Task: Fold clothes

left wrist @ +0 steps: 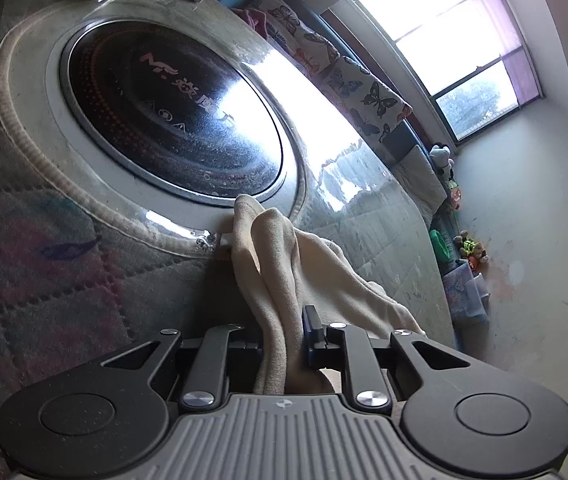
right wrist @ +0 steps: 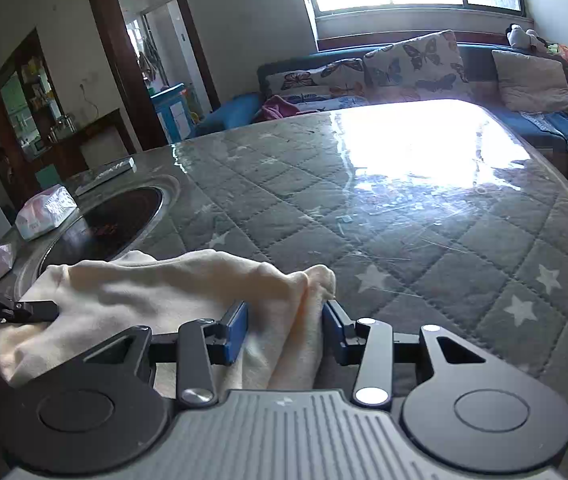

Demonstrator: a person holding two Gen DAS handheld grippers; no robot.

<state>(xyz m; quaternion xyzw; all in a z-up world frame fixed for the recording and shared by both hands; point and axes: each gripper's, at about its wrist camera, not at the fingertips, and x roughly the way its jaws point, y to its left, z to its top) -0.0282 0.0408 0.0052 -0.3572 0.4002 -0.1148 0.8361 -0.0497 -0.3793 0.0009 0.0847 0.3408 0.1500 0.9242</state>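
Note:
A cream cloth (left wrist: pixel 284 248) lies bunched on the quilted table (left wrist: pixel 43 260), beside the round black hob (left wrist: pixel 171 112) set into it. My left gripper (left wrist: pixel 284 328) is shut on one gathered end of the cloth, which rises in folds beyond the fingers. In the right wrist view the same cloth (right wrist: pixel 143 288) stretches leftward from my right gripper (right wrist: pixel 284 312), whose blue pads (right wrist: pixel 237 320) press a thick bunch of it. The left gripper (right wrist: pixel 23 308) shows at the left edge, holding the other end. The cloth's underside is hidden.
The table (right wrist: pixel 404 220) has a glossy clear cover with strong window glare. A tissue pack (right wrist: pixel 45 212) and a remote (right wrist: pixel 107 170) lie past the hob (right wrist: pixel 111 220). A sofa with butterfly cushions (right wrist: pixel 412 64) runs behind the table.

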